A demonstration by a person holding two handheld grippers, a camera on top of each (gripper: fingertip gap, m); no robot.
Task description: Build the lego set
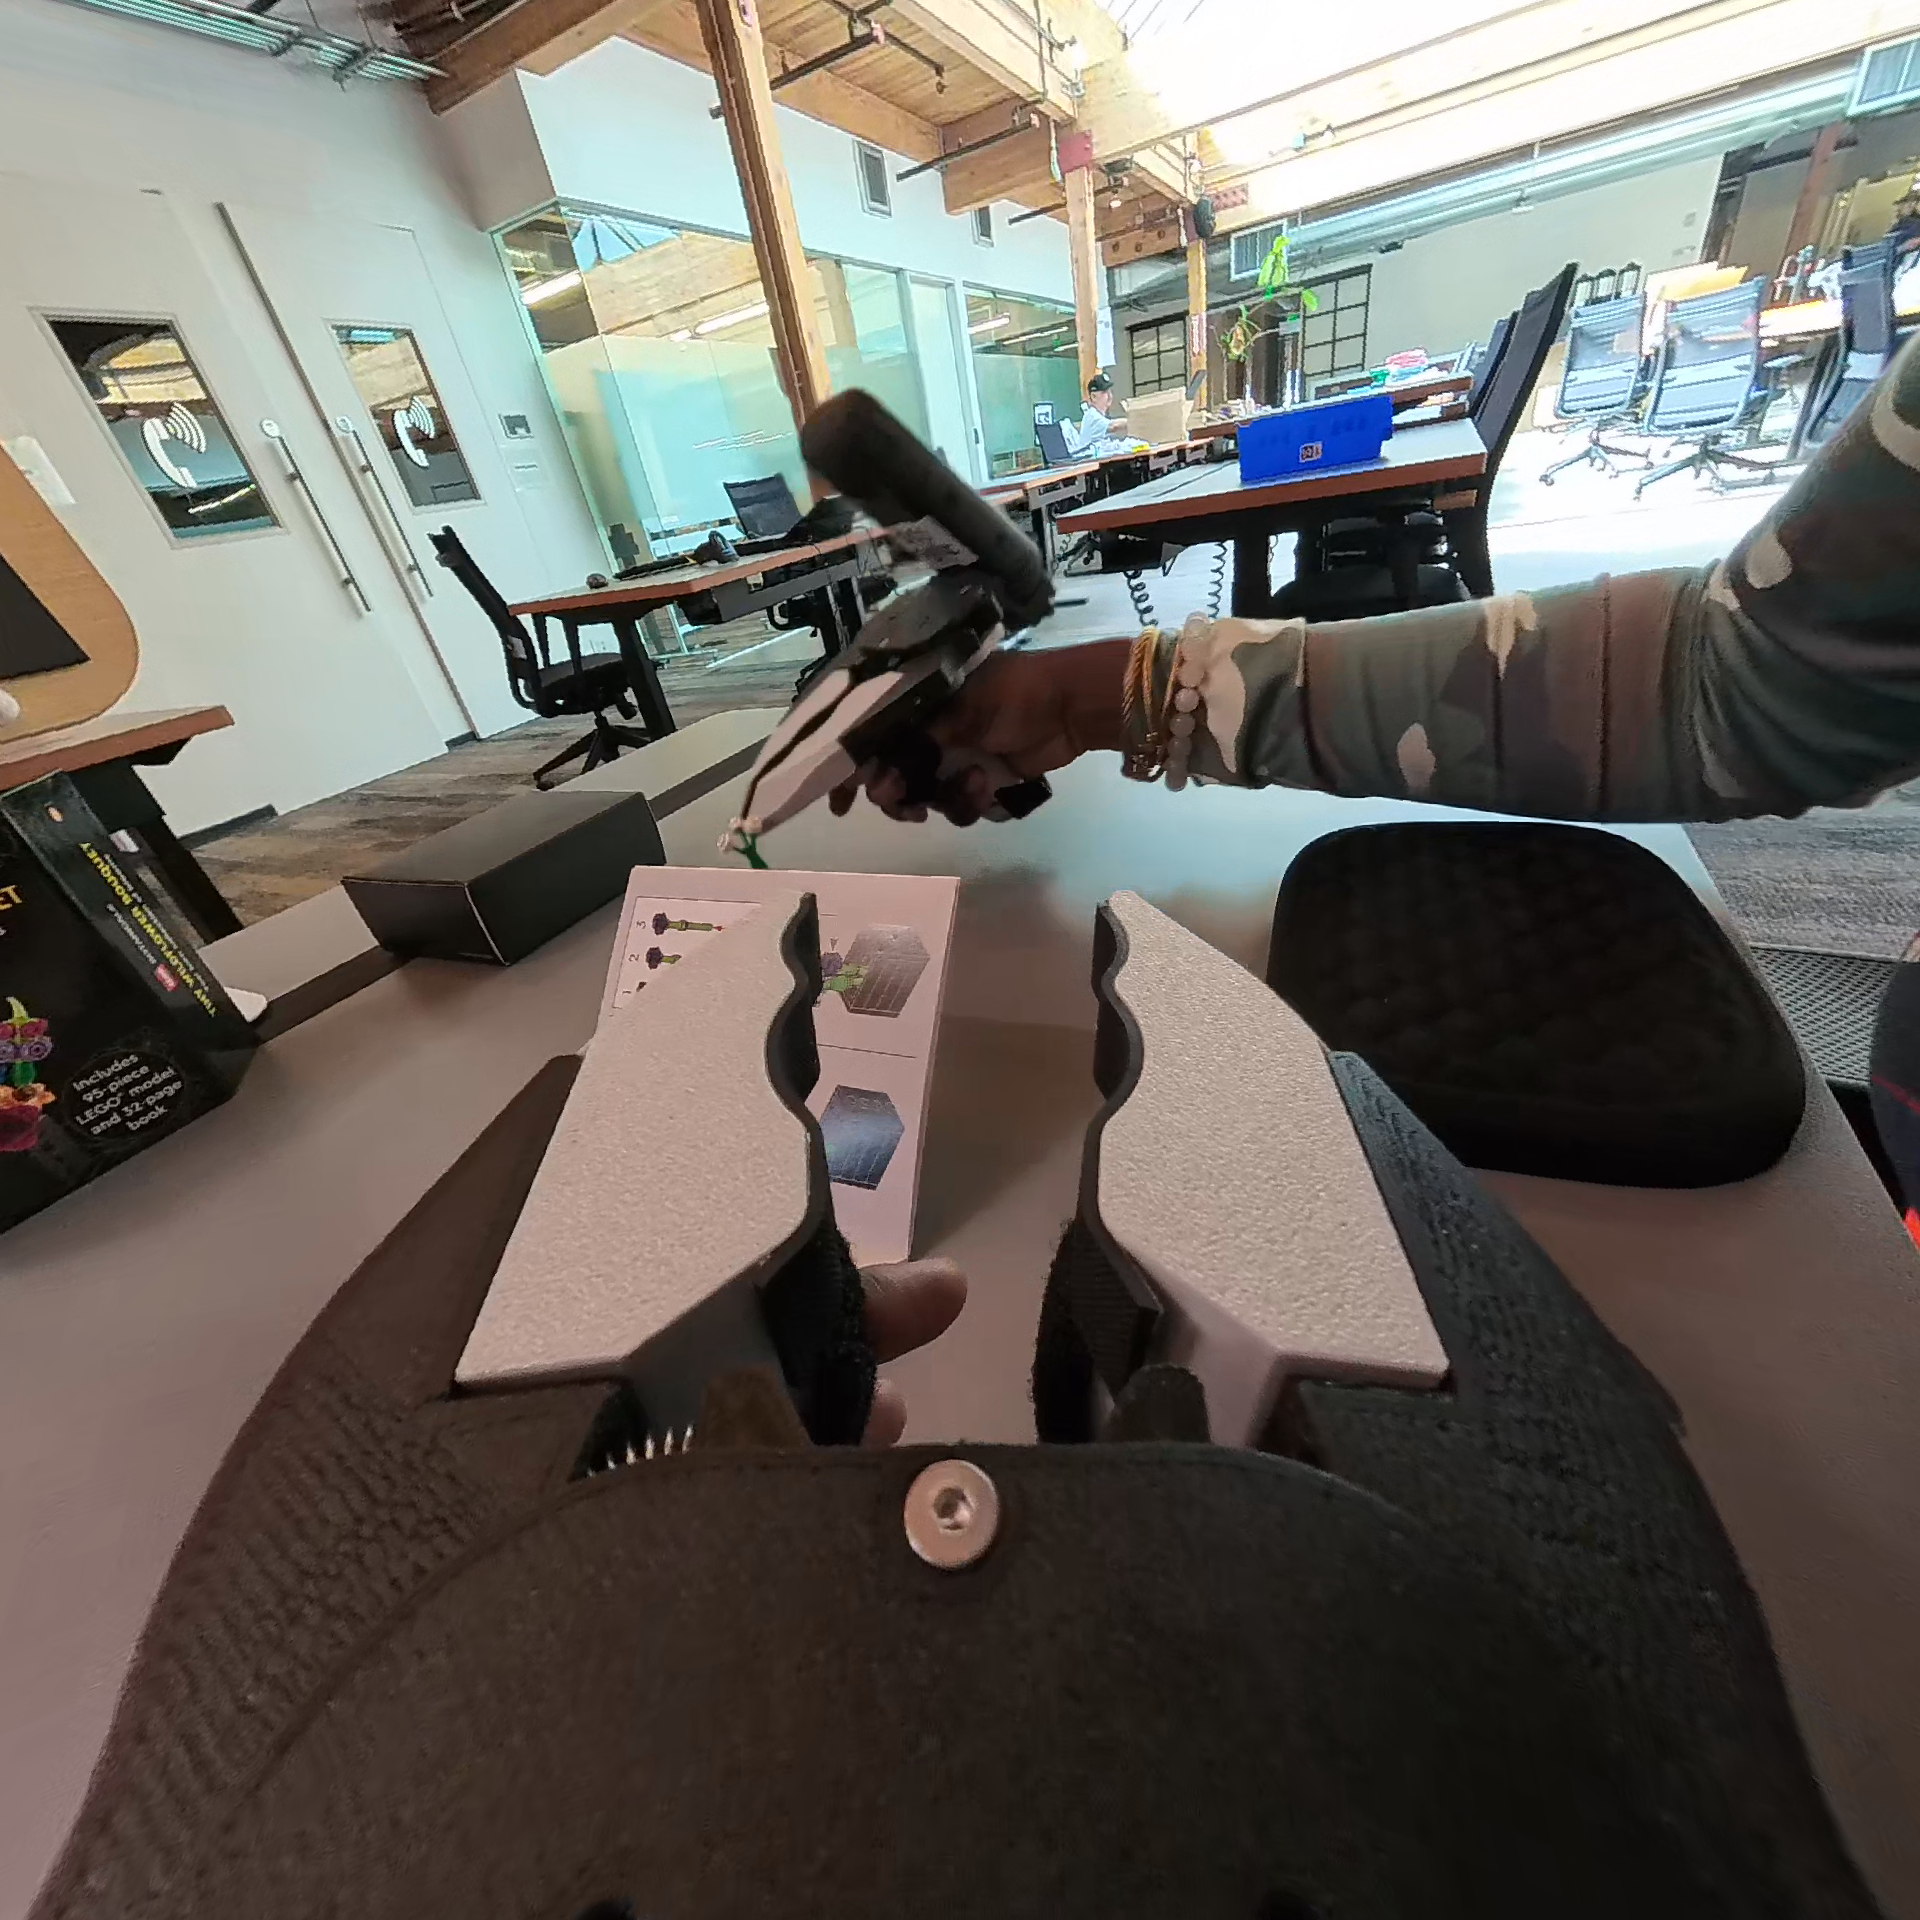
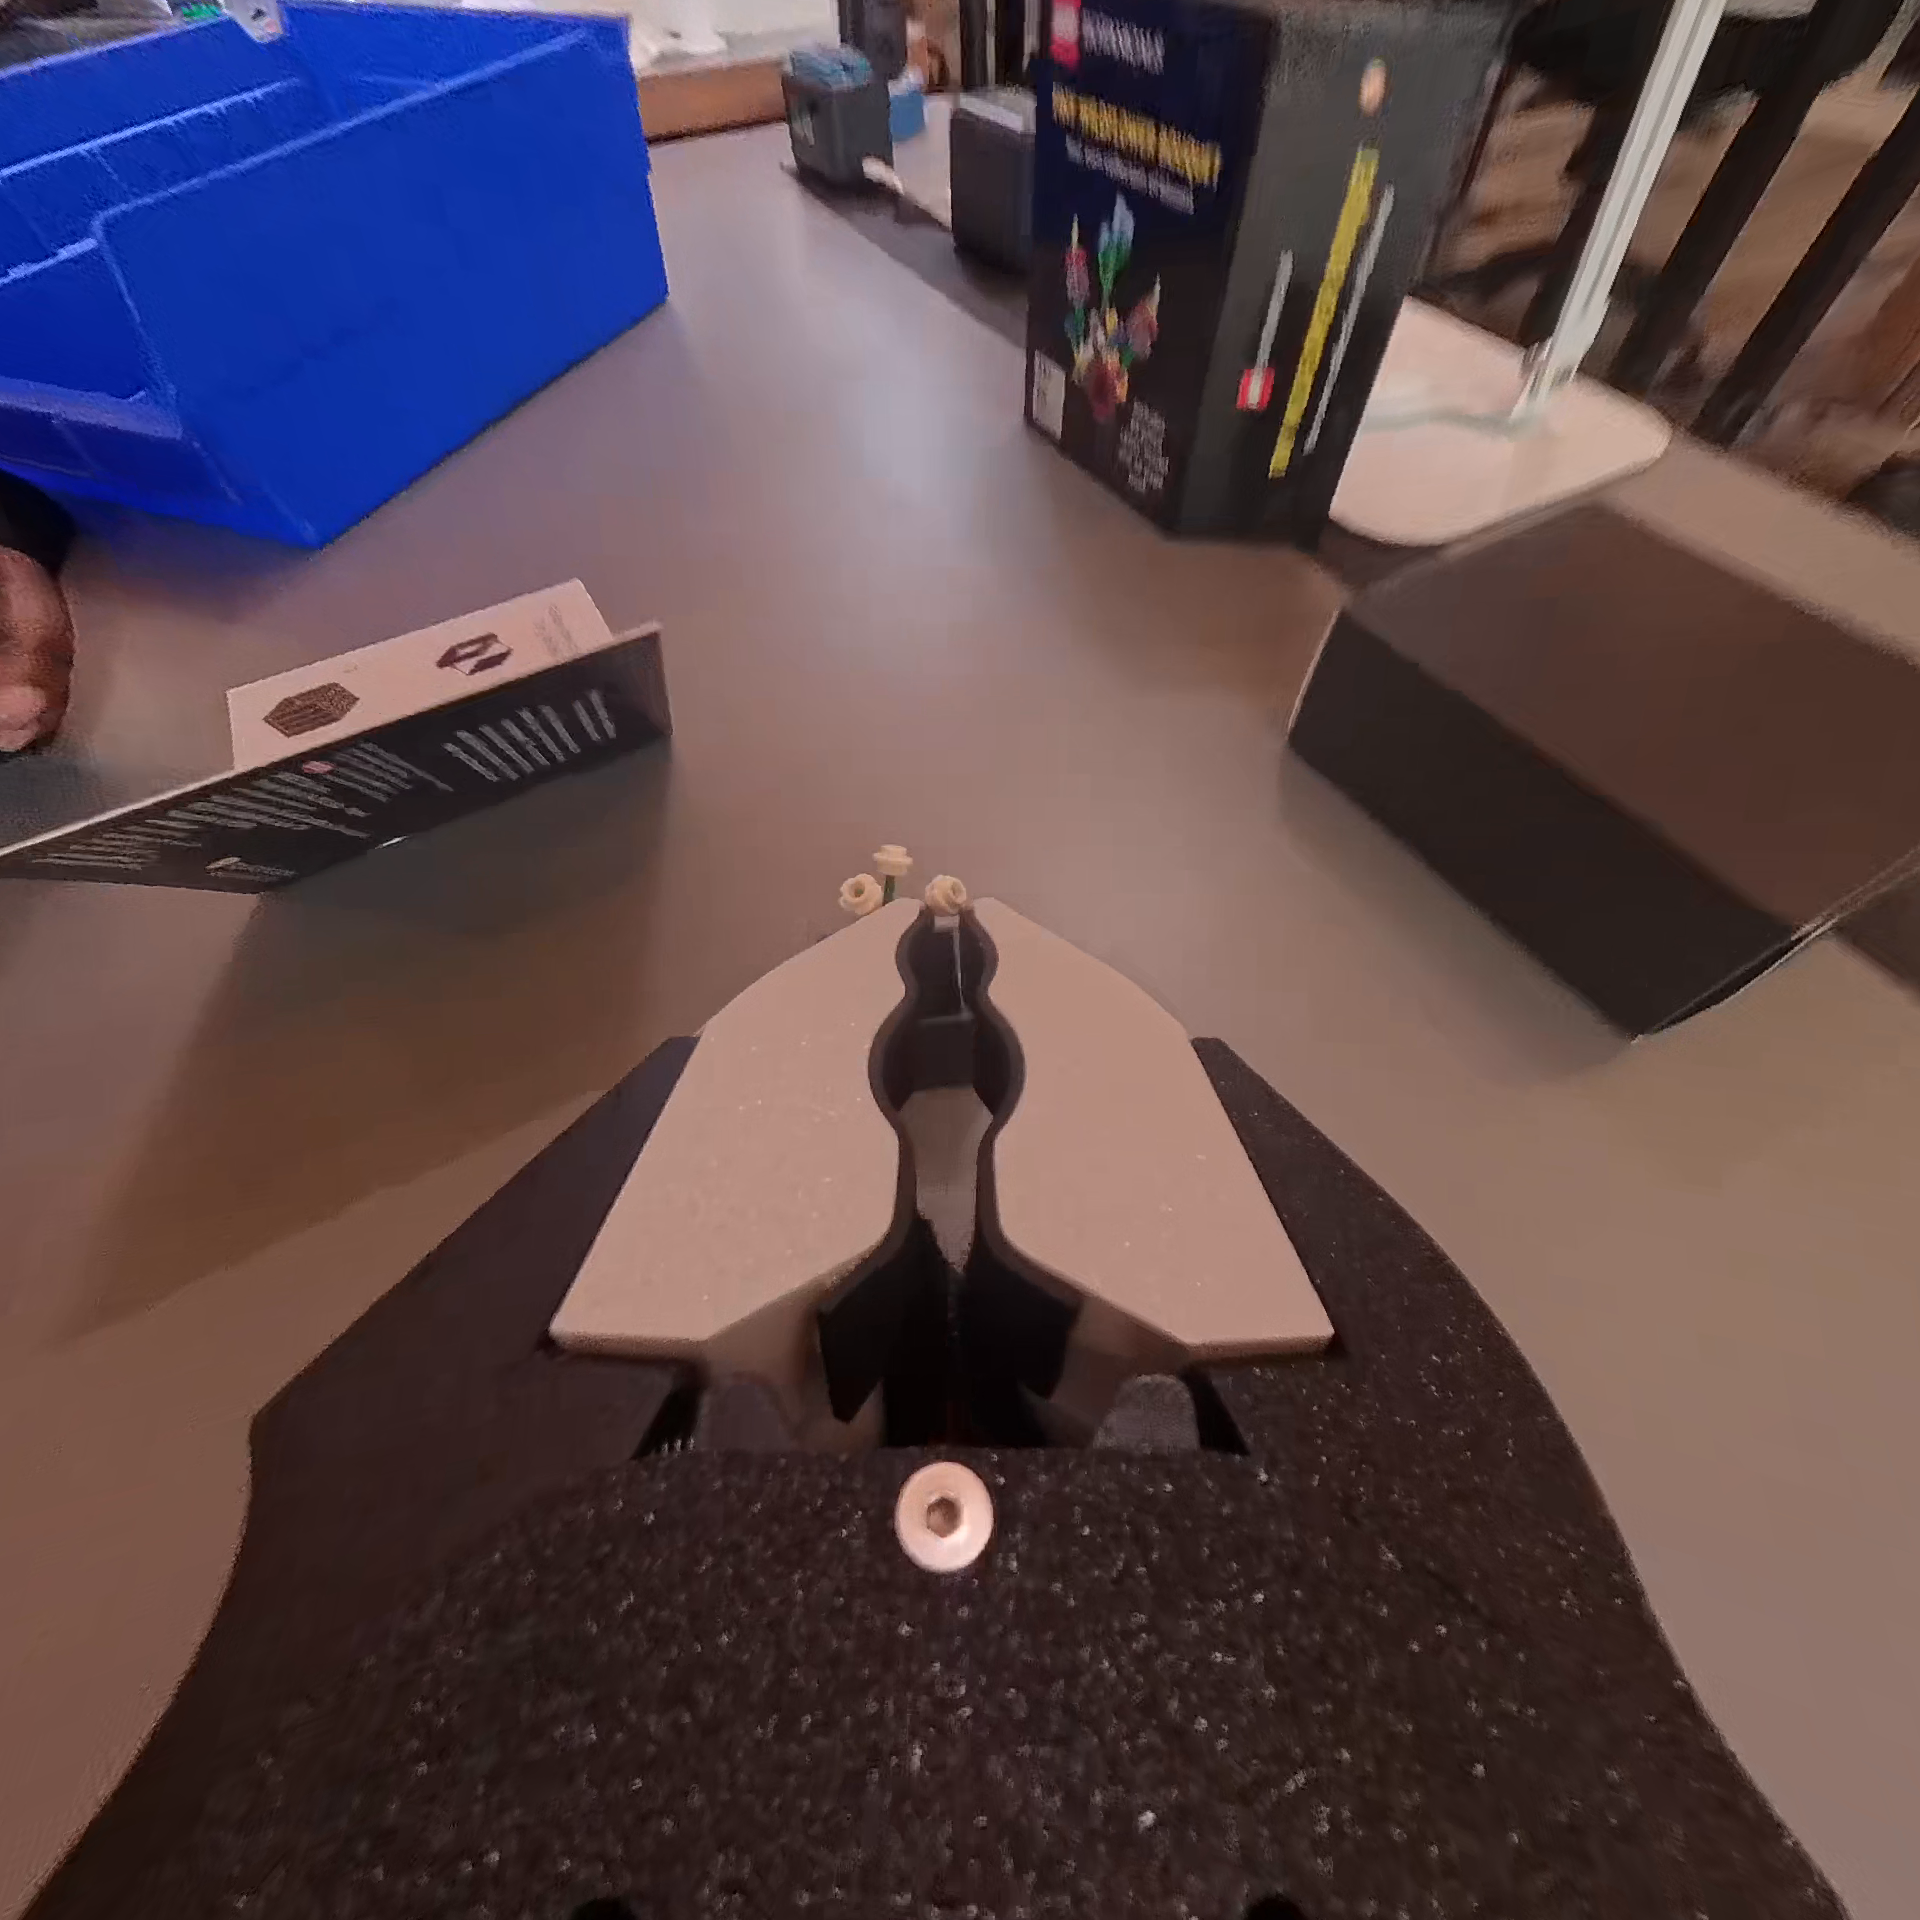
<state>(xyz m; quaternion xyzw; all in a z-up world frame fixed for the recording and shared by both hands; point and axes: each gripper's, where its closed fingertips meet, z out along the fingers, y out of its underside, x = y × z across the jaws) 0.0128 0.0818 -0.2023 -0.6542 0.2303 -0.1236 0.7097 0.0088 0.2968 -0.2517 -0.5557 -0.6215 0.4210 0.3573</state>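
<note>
1. At the tips of the right gripper [image 2: 948, 906], the small flower stem [image 2: 891, 881] is being held: the fingers are pressed together on its thin green stalk, leaving three cream blossoms poking out beyond the tips. Gripping low on the stalk is probably keeping the blossoms free of pressure and the piece visible for checking.
2. In the left wrist view, the same gripper [image 1: 756, 821] is hanging in the air above the far edge of the instruction booklet [image 1: 883, 997], with the stem [image 1: 744, 837] clear of the table [image 1: 1143, 935]. It seems the piece is being carried near the page so it can be compared with the pictured step.
3. The left gripper [image 1: 951, 925] is standing with its jaws apart and nothing between them, pointing at the booklet. A fingertip [image 1: 914, 1325] is showing beneath the left finger. This gripper is likely waiting to receive or steady a part.
4. The booklet is lying open and propped up, its pages facing the builder, which is keeping the diagrams readable.
5. Farther out, the set's dark box [image 2: 1195, 270] is standing upright, a low black box [image 2: 1621, 748] is sitting near it, and a blue bin [image 2: 343, 260] is resting on the far left, well apart from the work spot.
6. A black cushioned pad [image 1: 1538, 1008] is lying to the right of the booklet.
</note>
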